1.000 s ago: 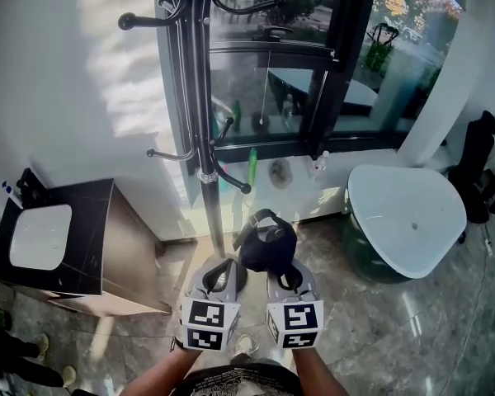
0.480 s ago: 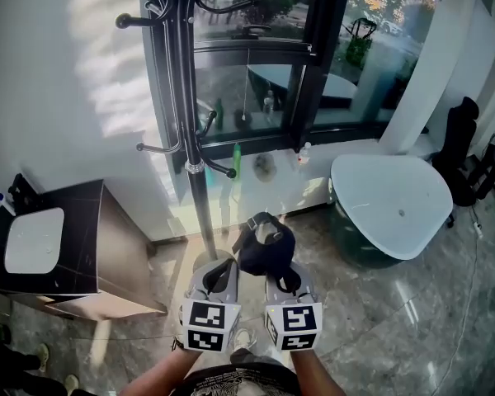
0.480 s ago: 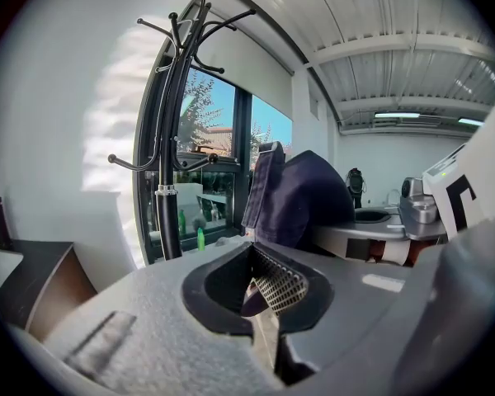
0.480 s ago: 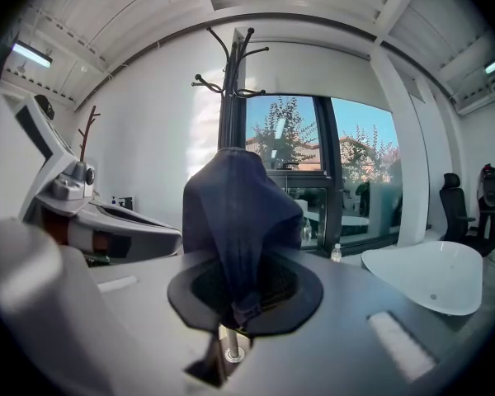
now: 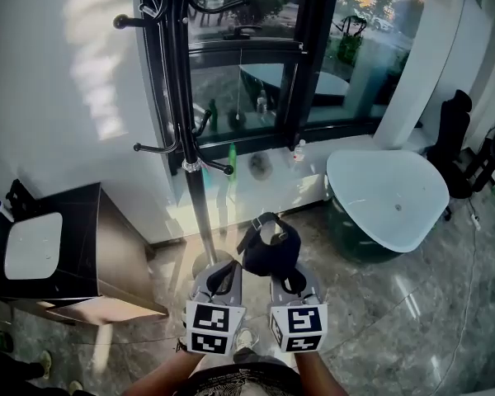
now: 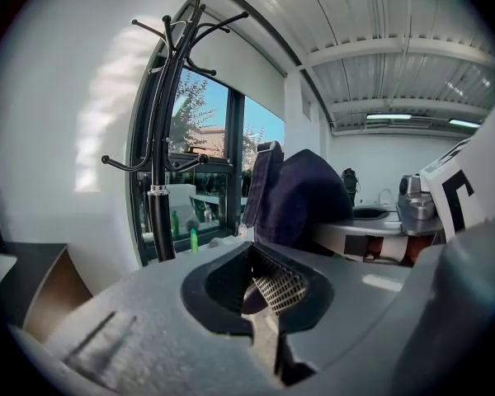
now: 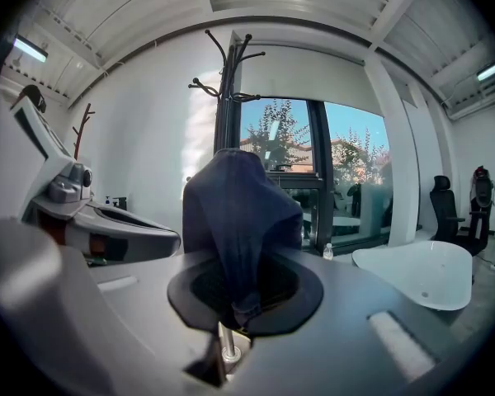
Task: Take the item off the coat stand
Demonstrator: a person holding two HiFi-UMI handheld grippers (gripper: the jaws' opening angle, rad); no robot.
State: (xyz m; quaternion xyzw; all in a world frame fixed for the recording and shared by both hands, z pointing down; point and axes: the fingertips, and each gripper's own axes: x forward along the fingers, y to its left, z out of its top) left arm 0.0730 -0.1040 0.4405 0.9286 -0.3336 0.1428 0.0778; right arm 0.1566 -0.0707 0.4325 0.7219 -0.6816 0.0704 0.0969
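A: Navy cloth cap (image 5: 270,250), is it off yet?
B: Head view: yes, well clear of the black metal coat stand (image 5: 181,97), which has drifted left. Left gripper view: my left gripper (image 6: 260,291) is closed, empty. Right gripper view: my right gripper (image 7: 235,308) clamps the cap. Task looks done.

Cap (image 5: 270,252) showing navy; coat stand (image 5: 184,122) showing black; left tool (image 5: 223,271) and right tool (image 5: 289,280) showing grey, wearing black-and-white square markers (image 5: 214,329).
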